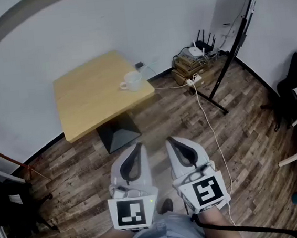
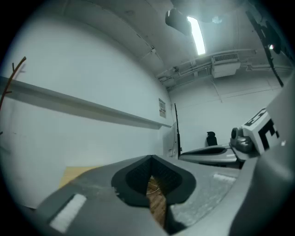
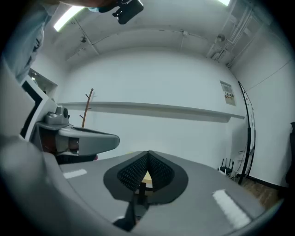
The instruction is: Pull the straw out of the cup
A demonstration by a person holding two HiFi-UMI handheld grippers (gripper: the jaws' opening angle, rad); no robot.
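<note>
With left tongs [image 1: 135, 146] and right tongs [image 1: 175, 139] closed, empty: step up to cup [image 1: 131, 81] near counter's [image 1: 93, 95] right edge, then open.

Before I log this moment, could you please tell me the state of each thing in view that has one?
cup, upright on the table, near its edge, untouched.
straw, too small to make out.
left gripper, shut, empty, away from the table.
right gripper, shut, empty, away from the table.
</note>
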